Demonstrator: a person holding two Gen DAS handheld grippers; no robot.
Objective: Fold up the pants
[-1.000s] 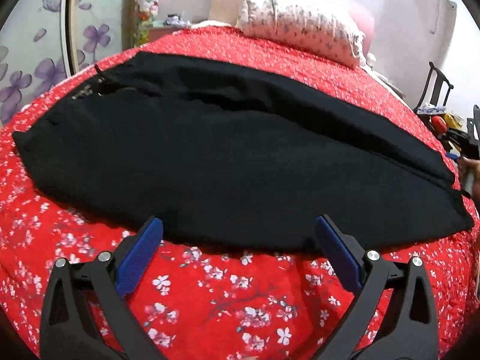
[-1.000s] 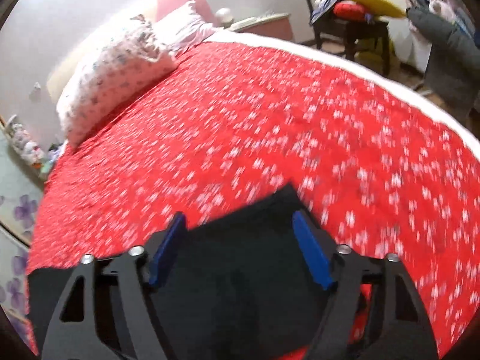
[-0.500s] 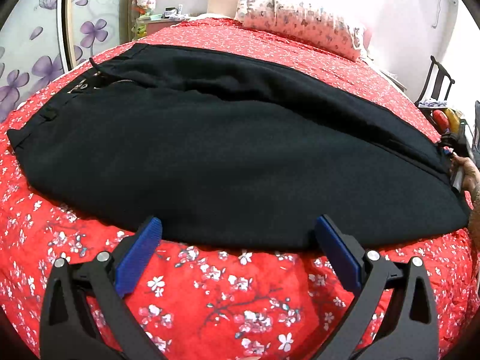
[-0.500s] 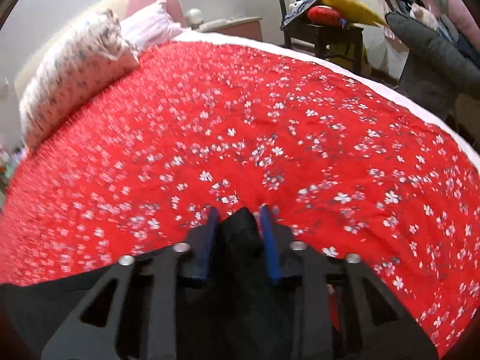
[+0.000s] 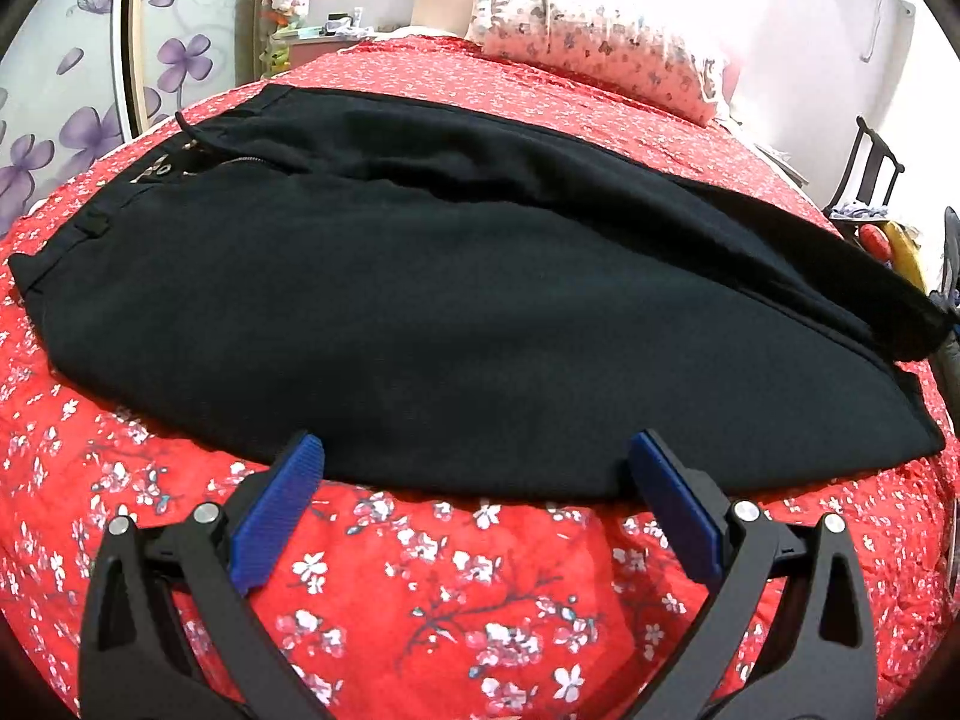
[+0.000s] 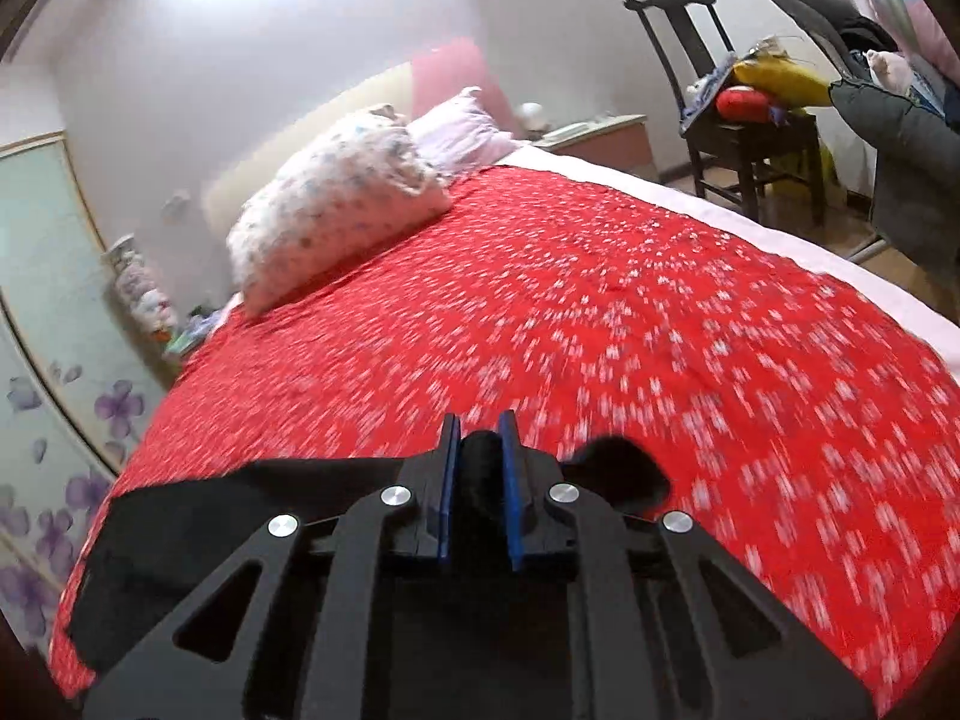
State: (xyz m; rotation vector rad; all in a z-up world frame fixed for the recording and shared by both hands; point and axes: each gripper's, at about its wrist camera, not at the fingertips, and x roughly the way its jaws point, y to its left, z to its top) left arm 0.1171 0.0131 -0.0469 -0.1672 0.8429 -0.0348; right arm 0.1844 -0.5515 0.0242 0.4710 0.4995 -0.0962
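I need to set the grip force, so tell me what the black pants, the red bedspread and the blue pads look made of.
Black pants: a soft, matte knit, probably fleece or jersey; no sheen, rounded folds. Red bedspread: printed woven cloth, likely cotton, with white blossoms and shallow puckers. Blue pads: ribbed rubber or plastic by the fine ridges; which one I cannot tell.

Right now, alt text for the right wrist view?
The right gripper, whose jaws have just been closing, is shut on a bunched fold of the black pants, over a red floral bedspread blurred by motion. Behind are a pillow and a dark chair piled with things.
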